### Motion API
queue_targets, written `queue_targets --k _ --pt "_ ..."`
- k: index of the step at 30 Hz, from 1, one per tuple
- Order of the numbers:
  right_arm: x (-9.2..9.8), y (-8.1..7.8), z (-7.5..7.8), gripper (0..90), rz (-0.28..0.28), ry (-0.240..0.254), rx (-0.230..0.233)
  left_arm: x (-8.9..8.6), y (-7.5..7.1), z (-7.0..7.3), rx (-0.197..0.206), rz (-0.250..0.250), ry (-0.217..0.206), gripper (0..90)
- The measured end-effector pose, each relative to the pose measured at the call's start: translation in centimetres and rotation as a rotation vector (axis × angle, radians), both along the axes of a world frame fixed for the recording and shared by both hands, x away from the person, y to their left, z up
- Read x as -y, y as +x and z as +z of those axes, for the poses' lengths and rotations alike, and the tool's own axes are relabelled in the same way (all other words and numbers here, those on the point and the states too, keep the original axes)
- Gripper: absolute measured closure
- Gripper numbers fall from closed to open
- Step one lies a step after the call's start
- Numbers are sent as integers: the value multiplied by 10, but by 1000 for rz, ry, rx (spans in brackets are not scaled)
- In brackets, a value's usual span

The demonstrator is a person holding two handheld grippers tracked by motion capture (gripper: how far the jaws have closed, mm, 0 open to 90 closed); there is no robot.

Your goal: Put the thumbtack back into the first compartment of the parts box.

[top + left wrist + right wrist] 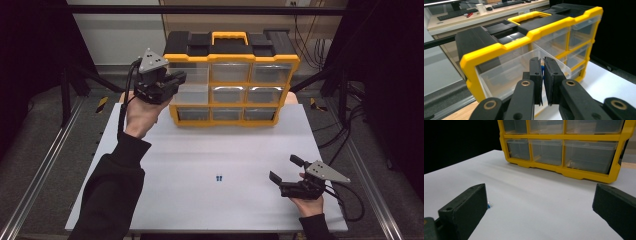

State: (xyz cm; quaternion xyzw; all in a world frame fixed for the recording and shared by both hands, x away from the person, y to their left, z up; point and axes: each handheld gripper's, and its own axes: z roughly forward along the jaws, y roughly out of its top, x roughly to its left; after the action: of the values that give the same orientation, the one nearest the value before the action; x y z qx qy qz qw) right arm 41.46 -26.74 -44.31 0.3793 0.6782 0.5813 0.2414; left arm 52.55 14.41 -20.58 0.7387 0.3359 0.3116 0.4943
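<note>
Above the open top drawer (506, 67), the left tongs (543, 65) pinch a small blue part (542, 68).

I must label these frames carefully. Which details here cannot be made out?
- Blue item pinched in the left gripper: left gripper view, mostly hidden between the jaws.
- Small blue parts on the table: high view, too small to identify.
- Drawer contents: clear plastic glare, unclear.
- Organizer top: right gripper view, cut off by the edge.

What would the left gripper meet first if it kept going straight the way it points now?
Probably the pulled-out clear drawer in the yellow organizer's top row: the left gripper, shut on a small blue part, points into it. Depth is hard to judge.
</note>
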Motion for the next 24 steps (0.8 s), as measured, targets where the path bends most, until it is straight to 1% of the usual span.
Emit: queue_targets --k 2,4,5,6,8,9,13,14,15,18,19,20,22,24 --pt "0 0 0 5 -1 2 -3 -1 2 0 2 -1 -7 845" --pt "1 0 0 5 2 -2 10 -5 9 1 2 4 -18 845" --pt "0 0 0 5 2 0 5 -7 13 0 0 11 -11 844" --pt "0 0 0 5 1 3 0 -7 13 0 0 11 -11 844" --pt "0 0 0 5 0 2 -2 -10 18 -2 -10 23 -18 844" --pt "0 0 0 5 3 0 -2 -12 23 -4 -24 29 -19 844" --pt "0 0 0 5 4 -5 4 -14 31 -10 -56 41 -5 843" --pt "0 0 0 5 4 -5 4 -14 31 -10 -56 41 -5 843" --pt "1 0 -1 5 5 -8 10 -13 33 -14 -56 47 4 843" --pt "1 0 0 5 5 -9 6 -13 34 -17 -60 49 4 843" --pt "1 0 0 5 6 -8 6 -12 36 -20 -67 52 15 842" --pt "1 0 -1 5 10 -16 15 -12 36 -20 -67 52 15 842" --pt "1 0 0 5 8 -12 11 -10 37 -22 -69 58 23 842" --pt "2 0 0 5 8 -15 20 -10 38 -22 -75 54 28 841"
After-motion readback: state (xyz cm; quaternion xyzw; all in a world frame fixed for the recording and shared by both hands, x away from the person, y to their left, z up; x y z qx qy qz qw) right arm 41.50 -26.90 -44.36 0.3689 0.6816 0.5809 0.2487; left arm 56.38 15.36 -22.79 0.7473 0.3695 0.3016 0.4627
